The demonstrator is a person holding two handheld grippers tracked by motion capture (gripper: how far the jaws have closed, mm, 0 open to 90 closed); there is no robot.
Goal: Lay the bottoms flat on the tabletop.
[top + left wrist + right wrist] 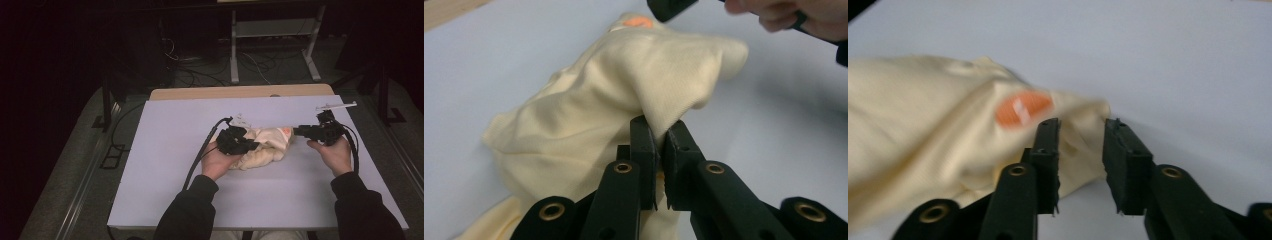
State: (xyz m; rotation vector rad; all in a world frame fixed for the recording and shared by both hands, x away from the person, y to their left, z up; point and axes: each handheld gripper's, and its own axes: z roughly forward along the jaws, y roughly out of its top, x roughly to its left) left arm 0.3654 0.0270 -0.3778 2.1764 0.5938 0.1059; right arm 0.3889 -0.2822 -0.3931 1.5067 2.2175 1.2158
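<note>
A crumpled cream cloth (267,146) with an orange label (1023,110) lies mid-table on the pale tabletop (165,165). My left gripper (659,135) is shut on a raised fold of the cloth (624,85); in the high view it (254,145) sits at the heap's left side. My right gripper (1080,142) is open, its jaws straddling the cloth's corner just beside the label. From above, the right gripper (296,131) points left at the cloth's right end. In the left gripper view, the right gripper (669,7) and its hand (794,15) appear at the top.
A white hanger-like piece (337,106) lies at the table's back right corner, and a small white item (241,119) sits behind the cloth. A metal stand (272,35) and cables are on the floor beyond the table.
</note>
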